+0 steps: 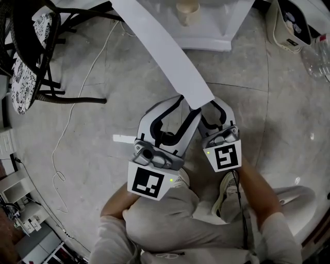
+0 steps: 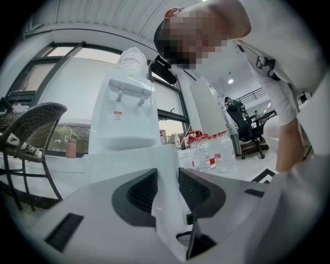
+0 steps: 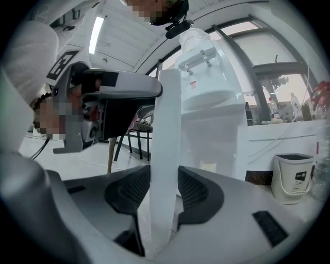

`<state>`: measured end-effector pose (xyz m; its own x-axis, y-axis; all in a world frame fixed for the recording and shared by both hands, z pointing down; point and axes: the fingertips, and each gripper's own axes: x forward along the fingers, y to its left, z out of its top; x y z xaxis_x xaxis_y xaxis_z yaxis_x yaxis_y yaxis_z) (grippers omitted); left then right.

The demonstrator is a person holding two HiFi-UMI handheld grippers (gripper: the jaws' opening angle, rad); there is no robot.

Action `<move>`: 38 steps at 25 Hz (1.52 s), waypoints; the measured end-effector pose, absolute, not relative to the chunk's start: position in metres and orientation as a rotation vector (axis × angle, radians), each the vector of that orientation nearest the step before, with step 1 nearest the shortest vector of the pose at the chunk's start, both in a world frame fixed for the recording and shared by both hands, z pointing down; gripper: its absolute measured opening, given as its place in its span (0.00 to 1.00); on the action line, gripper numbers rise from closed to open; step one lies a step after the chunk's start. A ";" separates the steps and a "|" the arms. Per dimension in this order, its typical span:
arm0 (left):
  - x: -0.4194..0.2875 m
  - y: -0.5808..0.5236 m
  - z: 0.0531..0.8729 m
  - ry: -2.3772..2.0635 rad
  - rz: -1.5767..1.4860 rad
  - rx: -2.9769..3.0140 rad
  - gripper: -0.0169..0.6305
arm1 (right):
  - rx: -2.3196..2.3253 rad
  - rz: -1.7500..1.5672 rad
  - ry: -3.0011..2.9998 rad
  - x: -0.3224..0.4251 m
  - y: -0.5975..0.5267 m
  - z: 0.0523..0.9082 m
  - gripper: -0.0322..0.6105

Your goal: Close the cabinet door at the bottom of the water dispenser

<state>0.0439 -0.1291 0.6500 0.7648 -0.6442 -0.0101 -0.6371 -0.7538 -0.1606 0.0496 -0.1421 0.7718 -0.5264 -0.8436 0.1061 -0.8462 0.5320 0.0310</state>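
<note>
Head view, looking down on a grey floor (image 1: 103,144). The white cabinet door (image 1: 160,51) stands swung open from the base of the water dispenser (image 1: 216,26), its free end reaching toward the crouching person. A beige cup (image 1: 187,11) sits inside the open cabinet. Both grippers meet the door at its free end. The left gripper (image 2: 167,180) pinches the door's edge, its pads lying against both faces. The right gripper (image 3: 164,185) has its jaws spread wide; the door edge stands upright between them and nearly fills the gap. A wicker chair (image 1: 31,46) stands at upper left, a white cable (image 1: 67,139) trails across the floor, and a small bin (image 1: 289,23) sits at upper right.
</note>
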 end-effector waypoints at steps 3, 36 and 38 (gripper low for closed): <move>0.043 -0.127 0.651 1.007 -0.053 -2.814 0.23 | 1.497 0.063 -2.659 0.060 -0.145 0.772 0.32; 0.105 -0.209 0.706 1.000 -0.175 -2.762 0.05 | 1.761 0.024 -2.423 0.148 -0.201 0.773 0.32; 0.110 -0.213 0.702 0.988 -0.170 -2.761 0.05 | 1.778 0.026 -2.414 0.153 -0.205 0.772 0.31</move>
